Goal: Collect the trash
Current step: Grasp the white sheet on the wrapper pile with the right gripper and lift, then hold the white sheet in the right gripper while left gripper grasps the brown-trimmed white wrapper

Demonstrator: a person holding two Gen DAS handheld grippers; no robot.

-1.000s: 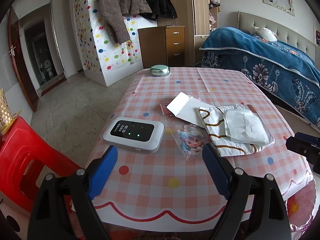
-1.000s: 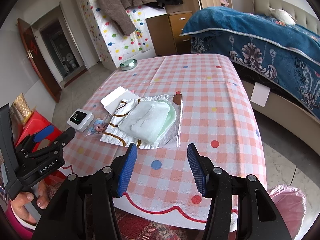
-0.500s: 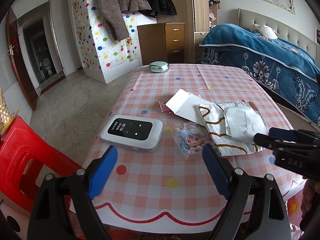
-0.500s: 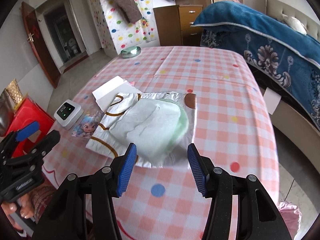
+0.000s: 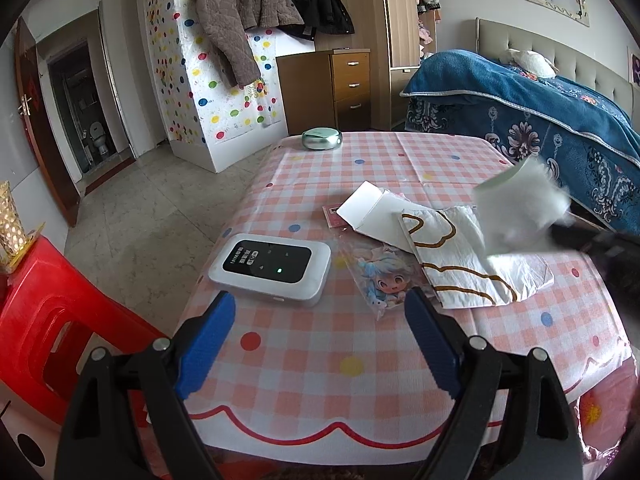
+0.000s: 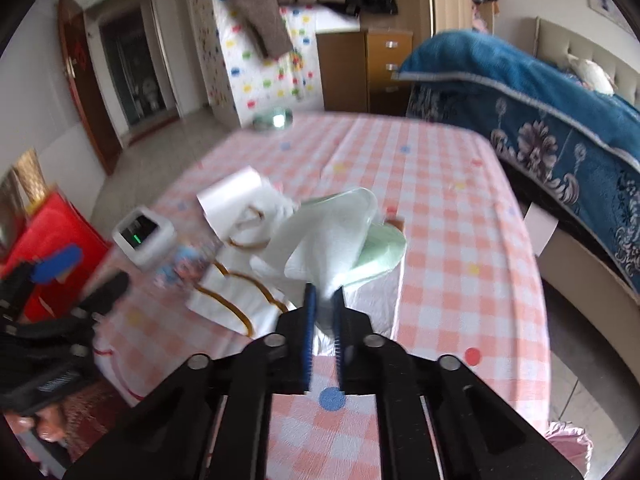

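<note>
My right gripper (image 6: 323, 295) is shut on the near edge of a white pad with a pale green backing (image 6: 328, 240), which hangs lifted and crumpled above the table. In the left wrist view the same pad (image 5: 520, 208) shows blurred at the right, above a white wrapper with brown lines (image 5: 460, 256). A folded white paper (image 5: 372, 216) and a clear packet with a cartoon figure (image 5: 380, 280) lie beside the wrapper. My left gripper (image 5: 318, 336) is open and holds nothing, low over the near edge of the pink checked tablecloth (image 5: 320, 368).
A white device with a black screen (image 5: 272, 270) sits at the table's left edge and a round green tin (image 5: 322, 138) at the far end. A red stool (image 5: 48, 320) stands left of the table, a bed with a blue cover (image 5: 540, 120) right, and a pink bag (image 6: 568, 440) on the floor.
My right gripper moved in over the wrapper, shut on the white pad and lifted it off. The left gripper stayed where it was, open.
</note>
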